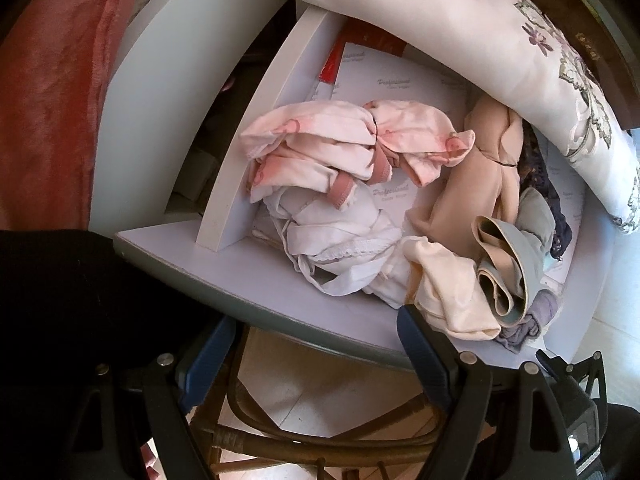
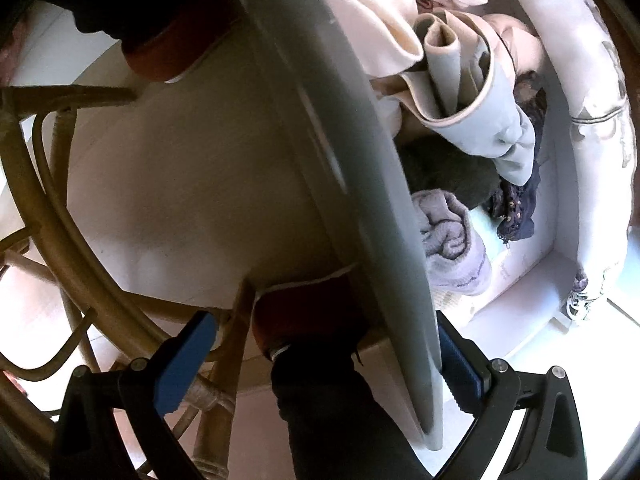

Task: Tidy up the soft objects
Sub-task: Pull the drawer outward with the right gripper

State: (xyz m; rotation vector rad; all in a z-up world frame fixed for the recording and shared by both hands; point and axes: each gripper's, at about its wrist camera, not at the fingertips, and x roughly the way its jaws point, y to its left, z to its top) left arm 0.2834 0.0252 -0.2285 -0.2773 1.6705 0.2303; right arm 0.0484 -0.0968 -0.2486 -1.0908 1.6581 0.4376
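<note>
An open white drawer (image 1: 224,184) holds a jumble of small soft clothes lying on printed paper liner. At the left of the heap is a pink-and-white garment (image 1: 320,140) resting on top of a crumpled white garment (image 1: 340,240). To its right lies a peach garment (image 1: 472,184), and nearer the front edge a cream cloth (image 1: 448,296) touches a folded grey-and-beige piece (image 1: 508,264). A lilac knit item (image 2: 448,236) sits low in the front corner beside a dark patterned cloth (image 2: 520,204). A white embroidered pillow (image 1: 460,28) rests across the back of the drawer.

The left tool (image 1: 316,360) hovers just before the drawer front, its blue-padded fingers spread apart and holding nothing. The right tool (image 2: 324,354) is also spread, its fingers standing either side of the drawer front panel (image 2: 352,184); whether either finger touches the panel I cannot tell. A rattan chair frame (image 2: 44,184) shows below.
</note>
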